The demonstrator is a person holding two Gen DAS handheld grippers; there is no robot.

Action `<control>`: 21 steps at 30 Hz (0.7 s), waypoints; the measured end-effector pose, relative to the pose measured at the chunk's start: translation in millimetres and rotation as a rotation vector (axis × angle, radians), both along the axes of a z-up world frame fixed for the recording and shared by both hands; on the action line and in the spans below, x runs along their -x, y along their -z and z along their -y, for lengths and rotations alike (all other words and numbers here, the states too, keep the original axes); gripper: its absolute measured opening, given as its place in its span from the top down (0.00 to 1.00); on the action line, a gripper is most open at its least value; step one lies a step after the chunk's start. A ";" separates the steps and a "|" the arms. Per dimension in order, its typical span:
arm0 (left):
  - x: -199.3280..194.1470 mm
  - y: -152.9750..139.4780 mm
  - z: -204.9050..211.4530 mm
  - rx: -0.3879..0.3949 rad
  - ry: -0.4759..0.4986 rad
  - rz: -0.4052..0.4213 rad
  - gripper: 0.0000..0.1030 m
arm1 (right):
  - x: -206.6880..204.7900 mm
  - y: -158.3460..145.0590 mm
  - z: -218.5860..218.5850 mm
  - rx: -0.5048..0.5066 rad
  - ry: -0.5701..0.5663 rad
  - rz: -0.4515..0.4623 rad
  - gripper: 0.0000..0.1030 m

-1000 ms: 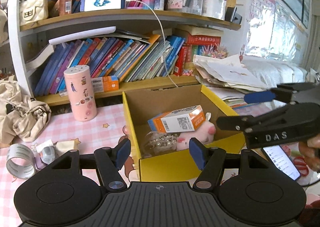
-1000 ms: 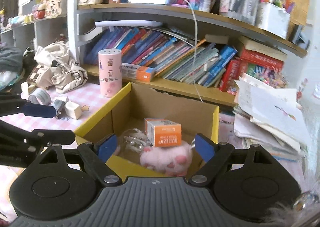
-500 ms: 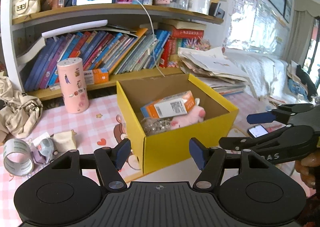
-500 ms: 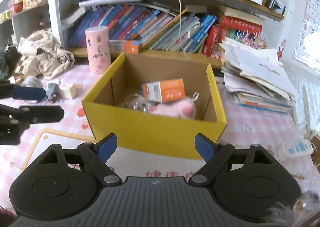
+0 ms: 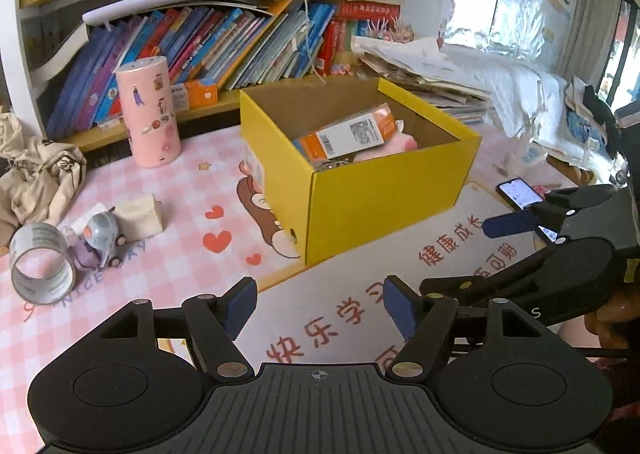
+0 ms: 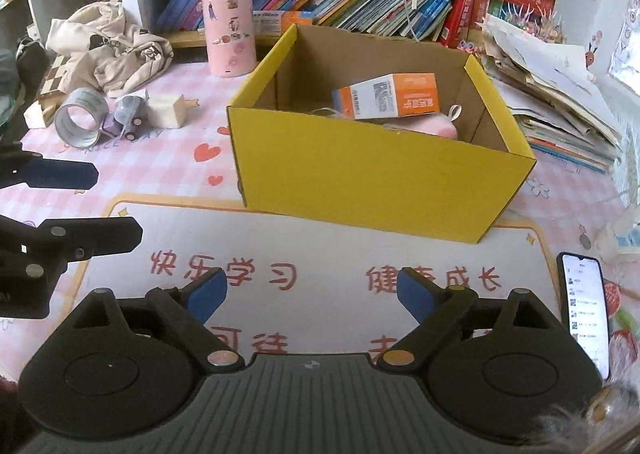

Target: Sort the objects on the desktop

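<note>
Both grippers are hanging low over the white mat with red writing (image 6: 320, 250), on the near side of the yellow box (image 6: 372, 177). The left gripper (image 5: 316, 304) is spreading its blue fingers wide and holding nothing. The right gripper (image 6: 312, 288) is also spreading its fingers wide, with nothing between them. A phone (image 6: 586, 310) with a lit screen is lying on the mat, near and to the right of the box. The yellow box is sitting open on the pink checked table cover (image 6: 180, 149), with its near edge on the mat. Inside the box an orange and white carton (image 6: 388, 95) is resting tilted on top of a pink soft toy (image 6: 428, 127). In the left wrist view something clear and shiny is peeking out beside the toy, but it is too hidden to tell what it is. Well to the left of the box, a roll of clear tape (image 5: 40, 264) is standing on its edge, just beside a small grey toy car (image 5: 102, 232) and a cream block (image 5: 140, 211). Left of the box and farther back, a tall pink can (image 5: 149, 111) is standing upright. A cream cloth bag (image 6: 110, 47) is lying crumpled farther left of the can. Behind the box, rows of books (image 5: 224, 41) are leaning on a shelf, and a messy pile of papers (image 6: 548, 69) is sitting to the right of the box
</note>
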State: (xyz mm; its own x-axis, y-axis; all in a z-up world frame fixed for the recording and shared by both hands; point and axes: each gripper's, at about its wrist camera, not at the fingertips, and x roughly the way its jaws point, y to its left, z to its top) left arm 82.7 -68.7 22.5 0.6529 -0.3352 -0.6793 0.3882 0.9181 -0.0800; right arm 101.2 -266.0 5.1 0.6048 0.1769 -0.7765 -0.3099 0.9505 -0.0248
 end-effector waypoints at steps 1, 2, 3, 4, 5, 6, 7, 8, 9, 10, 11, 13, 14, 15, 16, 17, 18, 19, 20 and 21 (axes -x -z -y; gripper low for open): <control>0.9 -0.1 -2.9 0.002 0.000 0.001 0.28 | 1.2 0.0 -2.5 0.002 0.000 0.000 0.10; 1.4 0.1 -5.4 0.003 0.000 0.001 0.28 | 2.4 0.1 -5.1 0.003 0.000 0.000 0.10; 1.7 0.6 -7.5 0.003 0.001 0.001 0.28 | 3.2 0.1 -7.4 0.004 -0.001 0.000 0.10; 2.3 0.9 -9.3 0.003 0.002 0.001 0.28 | 4.2 0.3 -10.2 0.006 -0.004 0.000 0.09; 3.1 1.2 -11.1 0.001 0.003 0.001 0.28 | 5.2 0.5 -13.0 0.007 -0.006 0.000 0.09; 3.9 1.2 -12.9 0.001 0.004 0.001 0.28 | 6.2 0.8 -15.8 0.009 -0.009 -0.001 0.09; 4.6 1.0 -14.7 0.001 0.006 0.002 0.28 | 7.2 1.2 -18.6 0.010 -0.011 -0.002 0.09; 5.3 0.9 -16.7 0.000 0.007 0.003 0.28 | 8.0 1.6 -20.8 0.011 -0.012 -0.004 0.09; 6.0 1.1 -18.7 0.000 0.007 0.003 0.28 | 8.8 2.1 -23.0 0.011 -0.012 -0.005 0.09; 6.7 1.3 -20.8 -0.001 0.007 0.003 0.27 | 9.6 2.5 -25.2 0.011 -0.012 -0.006 0.09; 7.4 1.6 -22.9 -0.001 0.007 0.003 0.27 | 10.4 2.8 -27.4 0.010 -0.012 -0.008 0.09; 8.9 2.0 -27.1 -0.002 0.006 0.003 0.26 | 11.6 3.6 -30.9 0.009 -0.012 -0.011 0.09; 9.6 2.2 -29.2 -0.003 0.006 0.003 0.25 | 12.0 3.9 -32.9 0.008 -0.014 -0.013 0.08; 10.3 2.4 -31.2 -0.003 0.006 0.003 0.25 | 12.5 4.3 -34.8 0.008 -0.015 -0.014 0.08; 11.0 2.7 -33.3 -0.004 0.006 0.002 0.24 | 12.9 4.7 -36.8 0.007 -0.017 -0.016 0.08; 11.8 3.0 -35.3 -0.005 0.004 0.002 0.24 | 13.4 5.1 -38.7 0.007 -0.018 -0.018 0.07; 12.5 3.3 -37.4 -0.005 0.003 0.001 0.24 | 13.9 5.5 -40.7 0.006 -0.019 -0.019 0.07; 13.1 3.6 -39.6 -0.006 0.001 0.000 0.24 | 14.3 5.8 -42.6 0.005 -0.021 -0.021 0.07; 13.7 3.9 -41.9 -0.006 -0.001 -0.001 0.23 | 14.8 6.2 -44.6 0.005 -0.022 -0.022 0.07; 14.2 4.1 -44.0 -0.006 -0.004 -0.003 0.23 | 15.2 6.6 -46.5 0.004 -0.024 -0.024 0.07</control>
State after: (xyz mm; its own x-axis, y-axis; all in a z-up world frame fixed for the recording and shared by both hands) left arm 68.5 -24.7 18.4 0.6523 -0.3286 -0.6830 0.3846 0.9200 -0.0753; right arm 86.0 -219.4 -1.5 0.5817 0.1877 -0.7914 -0.3330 0.9427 -0.0212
